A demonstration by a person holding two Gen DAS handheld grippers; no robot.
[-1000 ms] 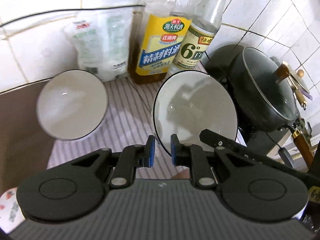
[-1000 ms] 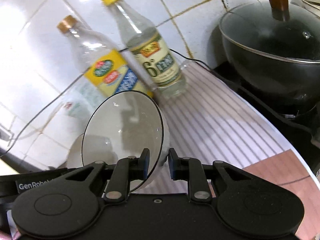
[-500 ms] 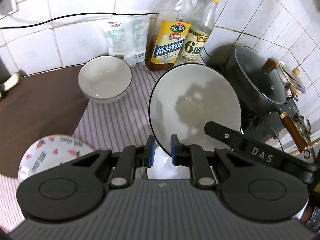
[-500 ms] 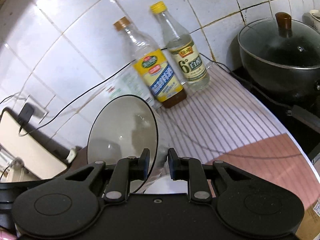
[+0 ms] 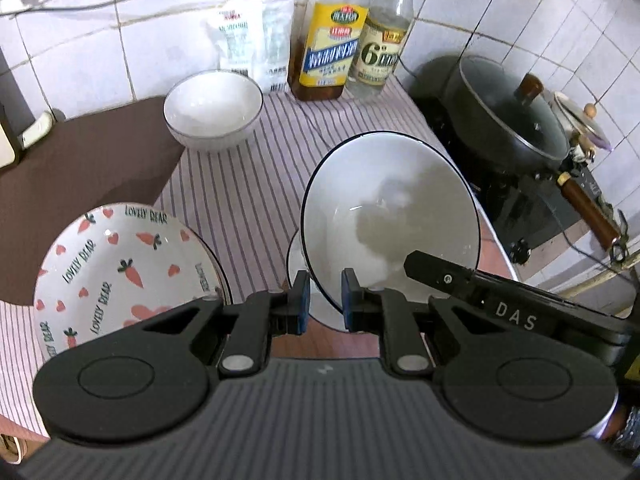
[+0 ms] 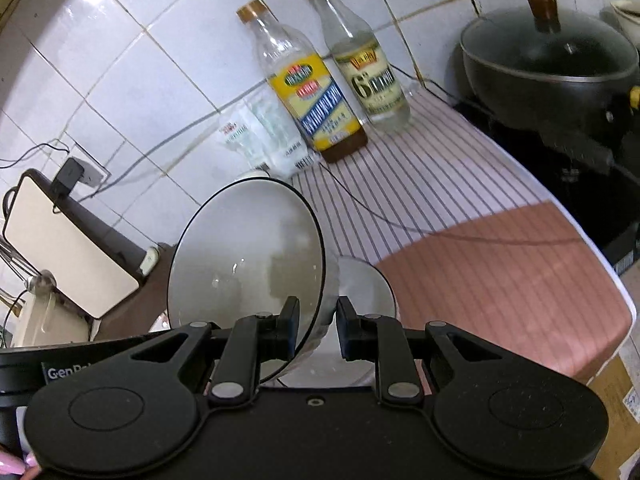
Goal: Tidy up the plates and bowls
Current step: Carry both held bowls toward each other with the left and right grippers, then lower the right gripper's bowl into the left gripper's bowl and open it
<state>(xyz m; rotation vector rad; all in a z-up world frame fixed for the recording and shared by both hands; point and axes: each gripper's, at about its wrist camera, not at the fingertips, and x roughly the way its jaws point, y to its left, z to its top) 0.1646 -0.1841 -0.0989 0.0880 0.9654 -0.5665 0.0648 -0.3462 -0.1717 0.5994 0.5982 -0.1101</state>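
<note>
A large white bowl with a thin black rim (image 5: 392, 216) hangs tilted above the striped cloth. My left gripper (image 5: 325, 304) is shut on its near rim. My right gripper (image 6: 318, 324) is shut on the rim of the same bowl (image 6: 244, 256), and one of its fingers (image 5: 440, 276) reaches in from the right in the left wrist view. A second white bowl (image 5: 295, 258) stands on the counter just below it, also seen in the right wrist view (image 6: 368, 292). A smaller white bowl (image 5: 212, 112) stands further back. A carrot-patterned plate (image 5: 116, 272) lies at the near left.
Two bottles (image 5: 332, 52) and a white bag (image 5: 248, 36) stand against the tiled wall. A lidded black pot (image 5: 508, 124) sits on the stove at the right. A brown mat (image 5: 80, 168) covers the counter's left, with an appliance (image 6: 60, 240) behind it.
Both grippers have carried the bowl back from the wall and bottles toward the counter's near side. The carrot plate and the second bowl beneath have come into view.
</note>
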